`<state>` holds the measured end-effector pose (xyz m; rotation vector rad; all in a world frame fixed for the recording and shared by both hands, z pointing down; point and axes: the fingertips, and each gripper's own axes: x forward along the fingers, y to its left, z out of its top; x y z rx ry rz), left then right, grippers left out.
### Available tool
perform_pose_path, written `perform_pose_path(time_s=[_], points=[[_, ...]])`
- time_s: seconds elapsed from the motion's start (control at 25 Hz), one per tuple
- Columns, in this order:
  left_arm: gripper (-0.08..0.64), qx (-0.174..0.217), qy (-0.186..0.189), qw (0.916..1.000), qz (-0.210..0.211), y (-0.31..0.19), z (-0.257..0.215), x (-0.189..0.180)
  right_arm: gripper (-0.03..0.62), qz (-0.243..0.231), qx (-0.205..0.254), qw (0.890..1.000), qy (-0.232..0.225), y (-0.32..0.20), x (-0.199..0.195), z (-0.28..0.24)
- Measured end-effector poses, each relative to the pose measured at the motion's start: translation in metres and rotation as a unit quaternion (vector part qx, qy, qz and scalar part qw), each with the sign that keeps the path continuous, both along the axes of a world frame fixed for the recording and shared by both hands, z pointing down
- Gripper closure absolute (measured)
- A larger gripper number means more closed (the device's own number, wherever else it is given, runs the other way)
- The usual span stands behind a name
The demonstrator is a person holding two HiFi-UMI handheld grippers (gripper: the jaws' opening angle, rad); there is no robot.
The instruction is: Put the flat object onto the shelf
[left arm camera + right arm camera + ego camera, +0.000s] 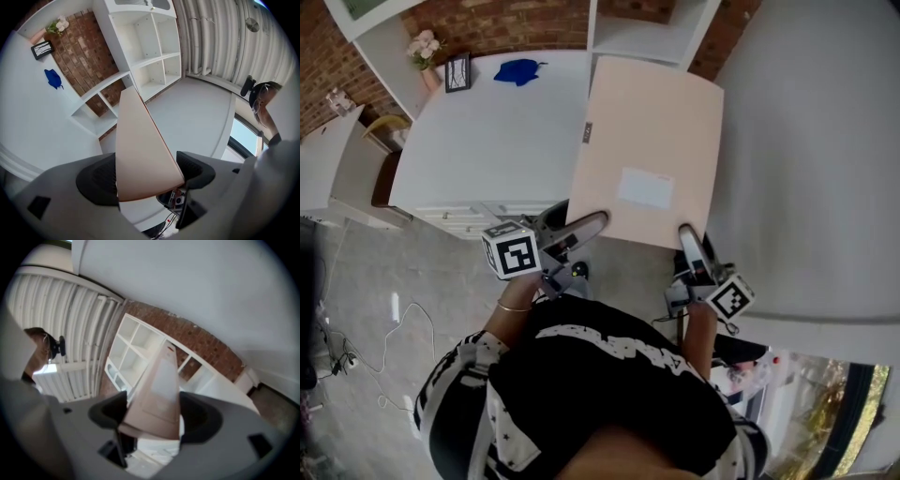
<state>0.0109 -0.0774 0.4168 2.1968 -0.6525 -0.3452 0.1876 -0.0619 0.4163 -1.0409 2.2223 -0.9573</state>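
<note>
The grey left gripper (584, 226) and grey right gripper (686, 236) have dark rounded fingers (96, 180). Behind the fingers sits a white cube with black square markers (512, 250). Black white-patterned top (609, 394), thin wrist bangle (514, 307).

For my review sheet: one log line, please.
left tongs: shut on envelope | right tongs: shut on envelope | shelf: ahead

Flat peach cardboard sheet (647, 141): showing plain pale peach, carrying a white rectangular label (645, 187).
Left gripper (598, 221): showing grey jaws; its cube (511, 251) is wearing black-and-white square markers.
Cubby shelf (642, 37): showing white against a red-brown brick wall (506, 23).
Crumpled cloth (518, 71): showing bright blue on the white table (487, 141).
Person's top (600, 394): showing black with white stars and stripes.
</note>
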Motion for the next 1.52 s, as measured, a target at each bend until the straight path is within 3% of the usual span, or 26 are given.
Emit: perform_pose_path(time_s=[0.64,0.96,1.52], points=[[0.166,-0.006,0.005,1.0000,0.004,-0.068,0.007,-0.010,0.230,-0.003,-0.012,1.000,0.002,-0.069,-0.012,0.008],[0.166,-0.030,-0.003,0.9995,0.004,-0.155,0.012,-0.036,0.230,-0.002,-0.040,0.999,0.004,-0.155,-0.038,0.015],[0.166,-0.020,0.022,0.9994,0.020,-0.159,0.020,-0.033,0.232,0.015,-0.032,0.999,0.016,-0.153,-0.036,0.016]])
